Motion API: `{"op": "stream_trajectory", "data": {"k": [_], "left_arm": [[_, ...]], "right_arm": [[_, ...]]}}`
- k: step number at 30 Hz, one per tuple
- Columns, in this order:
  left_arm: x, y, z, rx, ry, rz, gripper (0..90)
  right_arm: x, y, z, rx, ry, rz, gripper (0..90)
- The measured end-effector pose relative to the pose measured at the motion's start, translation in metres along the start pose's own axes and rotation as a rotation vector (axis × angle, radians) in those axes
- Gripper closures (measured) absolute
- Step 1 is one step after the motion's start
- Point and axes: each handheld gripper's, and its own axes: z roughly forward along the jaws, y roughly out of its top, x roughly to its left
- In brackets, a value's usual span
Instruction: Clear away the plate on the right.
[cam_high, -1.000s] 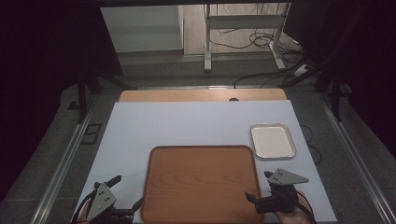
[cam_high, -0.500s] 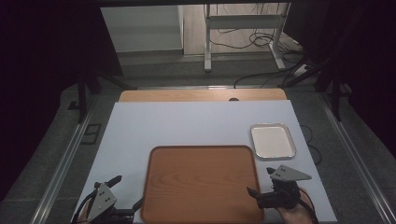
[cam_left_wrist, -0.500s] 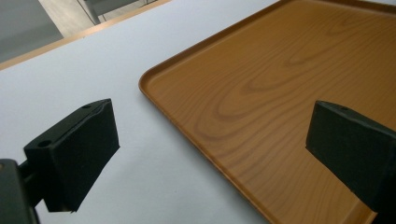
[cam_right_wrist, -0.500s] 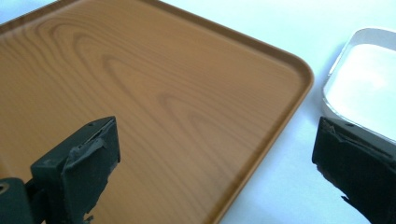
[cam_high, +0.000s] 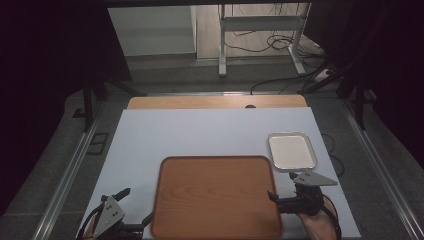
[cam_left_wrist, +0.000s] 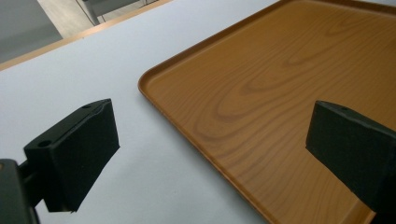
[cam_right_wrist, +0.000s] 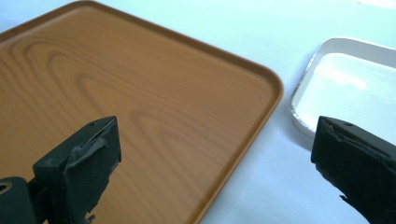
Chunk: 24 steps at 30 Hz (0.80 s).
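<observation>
Tools are seen at the near edge of the table (cam_high: 210, 130), one at each side of the wooden tray (cam_high: 217, 197). Left tool (cam_high: 134, 209) is noted at the tray's near-left corner; in the left gripper view its jaws stand wide apart, one over the white table cover and one over the tray's wood, with the tray's left rim (cam_left_wrist: 196, 126) running between them and nothing gripped. Right tool (cam_high: 281, 189) is noted just off the tray's right edge, near its near-right corner; in the right gripper view its jaws are likewise spread wide, one above the tray surface (cam_right_wrist: 140, 102) and one on the side of the small white dish (cam_right_wrist: 345, 79), with nothing held. Compared with a second ago, the right tool is seen to have shifted slightly outward and toward the person, away from the dish and closer to the tray's right rim; the left tool is found in the same place as before. Tray and dish are unmoved: the tray lies flat on the near half of the table, and the dish (cam_high: 292, 150) sits just beyond its far-right corner, close to it but apparently apart. The shift is judged as a lining-up of the right tool on the tray's edge, so that both rims can be pinched together. No grip has yet been made on either side, and a two-handed lift of the tray is judged to be the step in preparation.
</observation>
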Motion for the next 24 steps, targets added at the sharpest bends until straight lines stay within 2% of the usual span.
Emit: {"op": "stream_trajectory", "data": {"k": [9,22,24], "left_arm": [[0.0,0.0,0.0,-0.003,-0.002,-0.002,2.3],[0.0,0.0,0.0,-0.002,-0.002,-0.002,2.3],[0.0,0.0,0.0,-0.001,-0.002,-0.001,2.3]], "right_arm": [[-0.016,0.003,0.002,-0.03,-0.03,0.038,1.1],[-0.042,0.006,0.009,-0.004,-0.095,0.061,1.6],[-0.05,0.007,0.011,-0.004,-0.108,0.076,1.6]]}}
